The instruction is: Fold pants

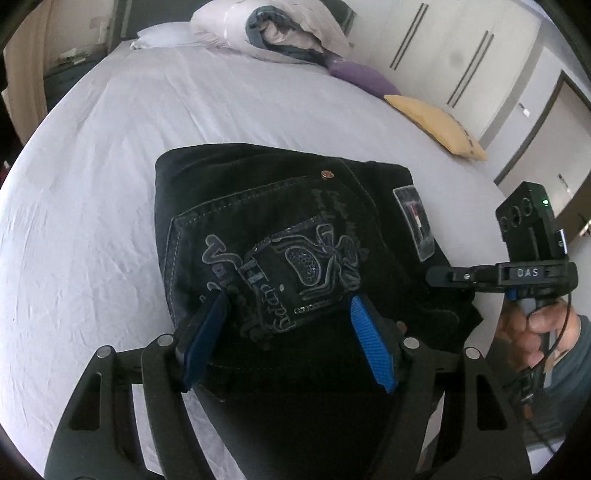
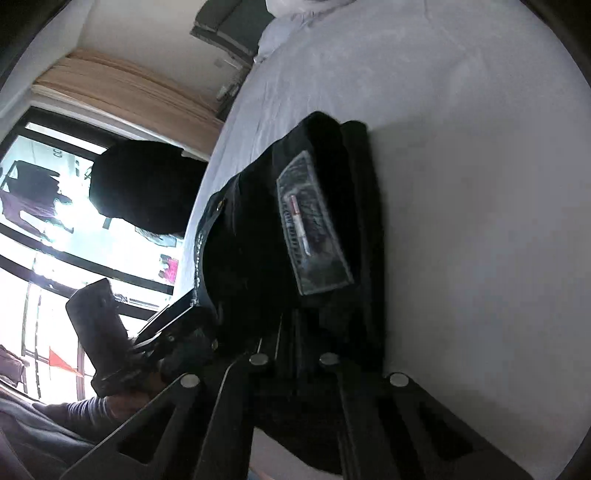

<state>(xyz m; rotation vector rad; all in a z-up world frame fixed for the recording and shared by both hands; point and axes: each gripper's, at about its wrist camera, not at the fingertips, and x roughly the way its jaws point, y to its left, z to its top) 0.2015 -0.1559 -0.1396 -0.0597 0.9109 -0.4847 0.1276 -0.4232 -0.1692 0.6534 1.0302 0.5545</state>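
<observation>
Black jeans point(image 1: 280, 236) lie folded into a compact stack on the white bed sheet point(image 1: 110, 184), back pocket with embroidered design facing up and a waist label point(image 1: 415, 221) at the right. My left gripper point(image 1: 288, 317) hovers over the stack's near edge, blue pads spread wide and empty. My right gripper point(image 1: 439, 277) comes in from the right, its fingers together at the stack's right edge. In the right wrist view the jeans point(image 2: 258, 240) and label point(image 2: 314, 221) fill the middle; the right gripper point(image 2: 295, 325) is closed, with dark cloth at its tips.
Pillows and a bundled duvet point(image 1: 280, 33) lie at the head of the bed. A purple pillow point(image 1: 362, 77) and a yellow cushion point(image 1: 439, 125) sit along the far right edge. Wardrobe doors point(image 1: 461, 48) stand behind. A window point(image 2: 55, 221) is to the left.
</observation>
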